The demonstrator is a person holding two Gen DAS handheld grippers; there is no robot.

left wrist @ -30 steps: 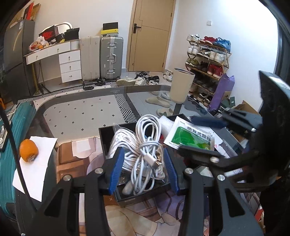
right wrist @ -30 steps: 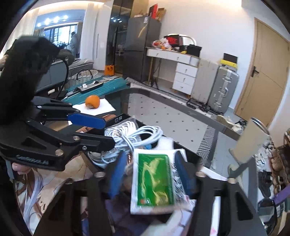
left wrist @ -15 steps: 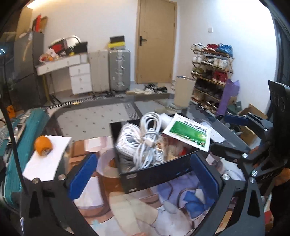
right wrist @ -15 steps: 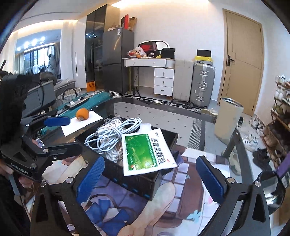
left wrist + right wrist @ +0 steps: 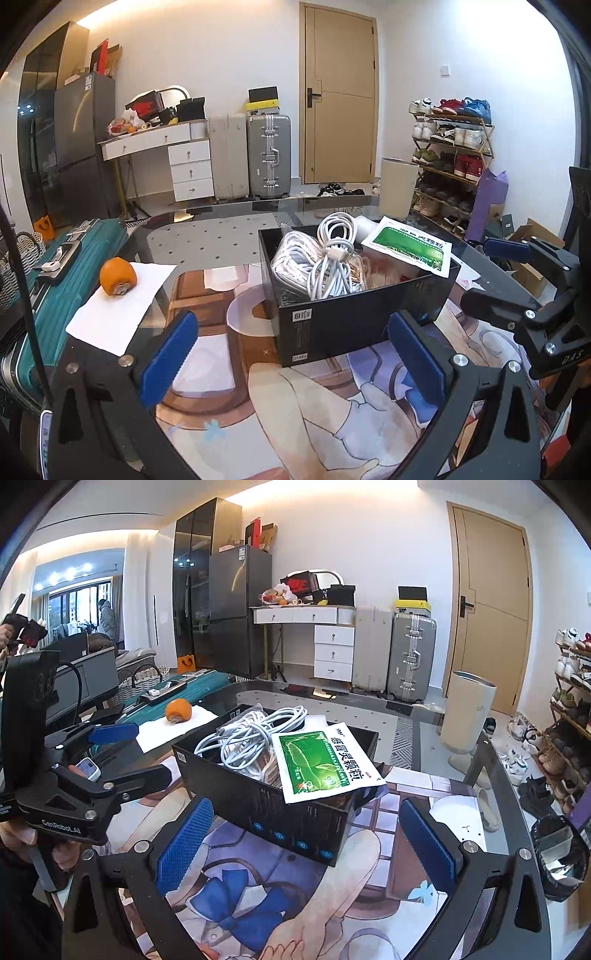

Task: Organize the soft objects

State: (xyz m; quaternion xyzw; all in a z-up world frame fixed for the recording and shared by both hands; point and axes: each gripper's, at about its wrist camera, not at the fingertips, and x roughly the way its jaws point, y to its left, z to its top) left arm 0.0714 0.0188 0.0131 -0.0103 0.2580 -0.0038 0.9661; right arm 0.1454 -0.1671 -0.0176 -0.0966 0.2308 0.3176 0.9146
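Cables [image 5: 328, 258]: white coiled bundle sits in the left half of the black box [image 5: 354, 314], piled above the rim. Green sachet [image 5: 321, 762] lies flat on top at the box's right end, one corner overhanging the wall. More bagged items underneath, too cluttered to identify.

Box stands on the printed mat [image 5: 258, 886] on the glass table [image 5: 207, 236]. Orange [image 5: 117, 271] on a white paper sheet [image 5: 122, 306] off to the left, well apart from the box.

Left gripper [image 5: 291, 354]: jaws spread wide, empty, hovering just short of the box's near wall. Right gripper [image 5: 306, 845]: same, wide and empty, facing the box's long side with the blue dots. Each shows up in the other's camera, flanking the box.

Judgement: both loads look dropped, so the step in hand is clearing off and picking the next item or tidying what's in.

Doing it well:
- Sachet is the weak point. The overhanging corner could slide off with a nudge. If tidying, push it inward flat, don't pinch the edge.
- Cable pile is springy and sits proud. Press down on the coil centre, not on a loose loop, or loops will spill over the rim.
- Keep fingers clear of the box walls; it looks light and would likely skid on the mat.
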